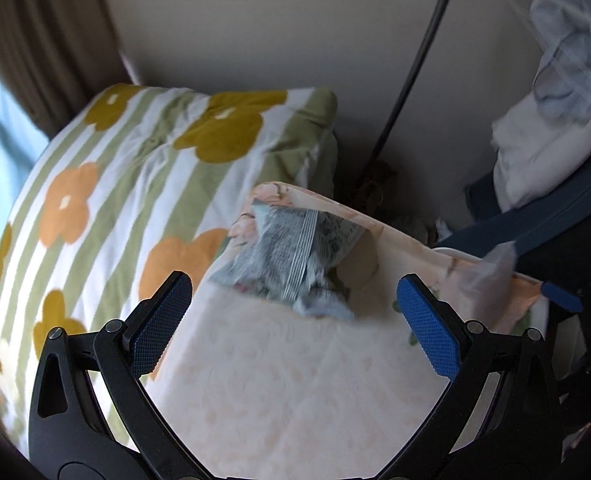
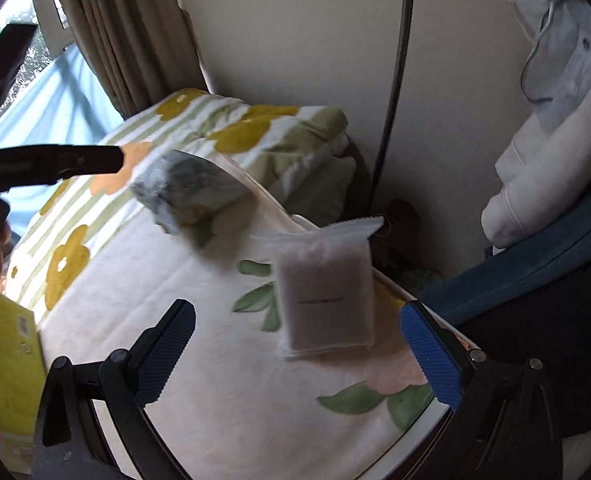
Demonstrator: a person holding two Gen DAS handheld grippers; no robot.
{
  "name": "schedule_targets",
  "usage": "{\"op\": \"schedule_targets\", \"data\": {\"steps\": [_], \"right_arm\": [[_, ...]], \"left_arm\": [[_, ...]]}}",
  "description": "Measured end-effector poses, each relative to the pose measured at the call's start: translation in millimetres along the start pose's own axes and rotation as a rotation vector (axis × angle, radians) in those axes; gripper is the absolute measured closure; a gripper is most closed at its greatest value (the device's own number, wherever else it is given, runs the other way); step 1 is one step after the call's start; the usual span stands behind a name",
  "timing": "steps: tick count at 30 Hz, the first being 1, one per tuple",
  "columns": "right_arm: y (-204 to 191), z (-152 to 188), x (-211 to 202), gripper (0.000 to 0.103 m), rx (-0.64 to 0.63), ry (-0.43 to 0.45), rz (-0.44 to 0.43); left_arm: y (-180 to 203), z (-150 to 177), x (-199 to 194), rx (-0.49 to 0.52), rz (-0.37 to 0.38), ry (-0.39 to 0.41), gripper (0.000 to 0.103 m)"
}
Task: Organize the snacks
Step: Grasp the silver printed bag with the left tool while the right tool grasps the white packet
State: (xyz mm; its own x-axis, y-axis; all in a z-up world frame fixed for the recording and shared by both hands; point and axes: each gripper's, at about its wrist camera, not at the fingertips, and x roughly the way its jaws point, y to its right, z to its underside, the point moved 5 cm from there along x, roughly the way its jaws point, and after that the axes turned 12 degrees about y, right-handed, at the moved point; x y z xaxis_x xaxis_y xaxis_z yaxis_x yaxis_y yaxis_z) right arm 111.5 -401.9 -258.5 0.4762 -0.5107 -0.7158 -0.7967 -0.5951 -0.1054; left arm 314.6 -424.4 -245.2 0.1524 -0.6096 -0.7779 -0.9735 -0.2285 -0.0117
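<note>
Currently the grey snack packet (image 1: 291, 264) lies on the floral-covered bench (image 1: 295, 380) directly ahead of the left gripper (image 1: 295, 320), centred between its jaws but beyond their tips, its long axis slanting from far left to near right. The translucent pouch (image 2: 325, 294) lies ahead of the right gripper (image 2: 297, 354), slightly right of centre, long axis pointing away. Both sets of jaws stand wide apart, holding and touching nothing.

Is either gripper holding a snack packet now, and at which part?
No. Left gripper and right gripper are open and empty; both packets lie on the cloth.
</note>
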Motion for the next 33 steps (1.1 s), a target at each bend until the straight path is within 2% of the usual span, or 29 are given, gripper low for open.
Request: {"op": "schedule_targets", "data": {"steps": [7,11,13,17,20,23,24,26,27,28,33], "right_arm": [[11,11,31,0.004,-0.024,-0.041,0.024],[12,16,44,0.004,-0.037,-0.061,0.026],[13,18,51,0.004,-0.045,-0.075,0.020],[9,19,56,0.004,-0.079,-0.081,0.011],[8,18,60,0.004,-0.089,-0.084,0.005],[9,18,60,0.005,-0.088,-0.082,0.004],[9,19,60,0.006,-0.094,-0.082,0.005],[9,19,59,0.017,-0.097,-0.080,0.009],[9,19,60,0.031,-0.096,-0.083,0.003],[11,19,62,0.039,-0.102,-0.091,0.014],[14,18,67,0.043,-0.075,-0.100,0.001]], "left_arm": [[2,6,57,0.061,0.001,-0.088,0.005],[0,12,82,0.077,-0.013,-0.131,0.014],[0,12,88,0.088,-0.010,-0.137,0.019],[3,14,97,0.105,-0.002,-0.151,0.022],[6,17,101,0.115,0.009,-0.167,0.032],[6,18,101,0.109,0.010,-0.165,0.035],[6,18,102,0.111,0.012,-0.165,0.036],[7,18,101,0.102,0.015,-0.163,0.042],[7,18,101,0.098,0.017,-0.163,0.043],[7,18,99,0.099,0.012,-0.159,0.044],[10,18,92,0.109,0.006,-0.142,0.052]]}}
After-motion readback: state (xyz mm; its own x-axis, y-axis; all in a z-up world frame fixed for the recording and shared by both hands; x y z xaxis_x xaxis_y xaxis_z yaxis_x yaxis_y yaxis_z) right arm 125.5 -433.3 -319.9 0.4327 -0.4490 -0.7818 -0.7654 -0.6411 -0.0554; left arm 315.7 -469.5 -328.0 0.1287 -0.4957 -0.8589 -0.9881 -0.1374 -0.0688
